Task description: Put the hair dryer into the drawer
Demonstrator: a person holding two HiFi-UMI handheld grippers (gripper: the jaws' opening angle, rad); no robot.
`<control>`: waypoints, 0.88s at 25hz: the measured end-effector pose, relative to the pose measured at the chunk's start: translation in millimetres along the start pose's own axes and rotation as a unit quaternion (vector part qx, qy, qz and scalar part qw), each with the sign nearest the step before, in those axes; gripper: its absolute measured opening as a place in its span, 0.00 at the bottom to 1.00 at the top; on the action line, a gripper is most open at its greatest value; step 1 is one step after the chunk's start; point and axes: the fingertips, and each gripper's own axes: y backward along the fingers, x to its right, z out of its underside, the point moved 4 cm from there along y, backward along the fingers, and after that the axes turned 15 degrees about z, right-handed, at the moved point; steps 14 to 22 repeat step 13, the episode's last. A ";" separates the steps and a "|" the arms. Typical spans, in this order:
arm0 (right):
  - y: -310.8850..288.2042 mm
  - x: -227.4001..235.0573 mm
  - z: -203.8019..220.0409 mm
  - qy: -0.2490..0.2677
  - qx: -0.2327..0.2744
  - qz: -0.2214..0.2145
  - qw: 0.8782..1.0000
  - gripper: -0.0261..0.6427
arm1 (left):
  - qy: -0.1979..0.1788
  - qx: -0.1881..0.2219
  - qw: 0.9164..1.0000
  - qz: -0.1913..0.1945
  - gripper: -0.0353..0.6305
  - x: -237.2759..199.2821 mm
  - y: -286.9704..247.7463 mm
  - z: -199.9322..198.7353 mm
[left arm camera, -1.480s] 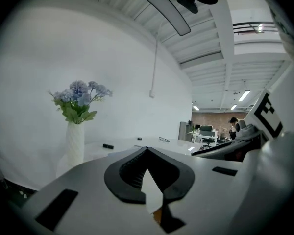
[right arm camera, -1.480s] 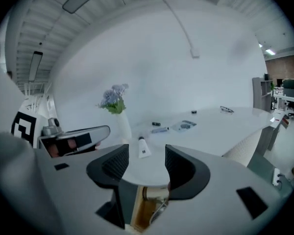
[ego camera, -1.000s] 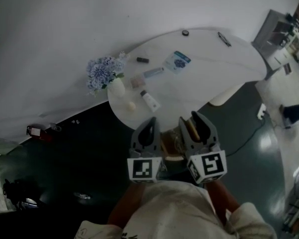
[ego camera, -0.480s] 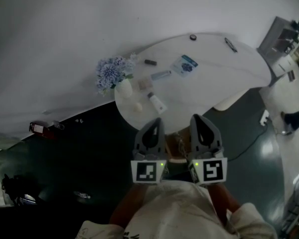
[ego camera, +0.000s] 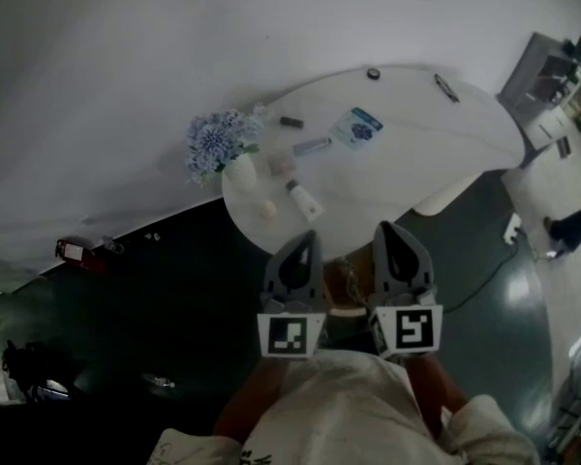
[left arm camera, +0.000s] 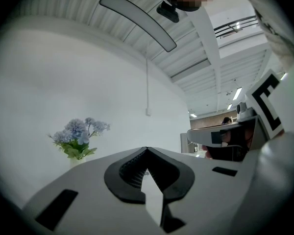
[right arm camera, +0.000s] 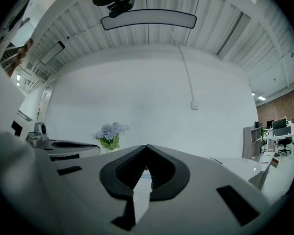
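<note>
I see no hair dryer and no drawer in any view. In the head view both grippers are held side by side close to the person's body, pointing level toward a round white table (ego camera: 416, 153). The left gripper (ego camera: 307, 233) is shut with nothing in it; in its own view its tips (left arm camera: 147, 149) meet. The right gripper (ego camera: 386, 227) is shut and empty too, its tips (right arm camera: 147, 146) together. Both stop just short of the table's near edge.
On the table stand a white vase of blue flowers (ego camera: 219, 144), a white bottle (ego camera: 304, 201), a blue packet (ego camera: 357, 126), a pen (ego camera: 446, 87) and several small items. The floor is dark. Office furniture (ego camera: 552, 76) stands at the right.
The right gripper's jaws stood apart in the earliest frame and are now together. Both grippers have stayed in nearly the same place.
</note>
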 end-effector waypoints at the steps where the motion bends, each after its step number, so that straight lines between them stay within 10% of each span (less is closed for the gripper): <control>1: 0.4 1.2 0.7 0.002 -0.001 0.002 1.000 0.05 | 0.001 0.001 1.000 0.000 0.06 0.4 0.0 0.0; 22: 7.0 4.7 5.4 0.021 -0.006 0.005 1.000 0.05 | 0.012 0.012 1.000 -0.003 0.06 2.3 -0.1 2.1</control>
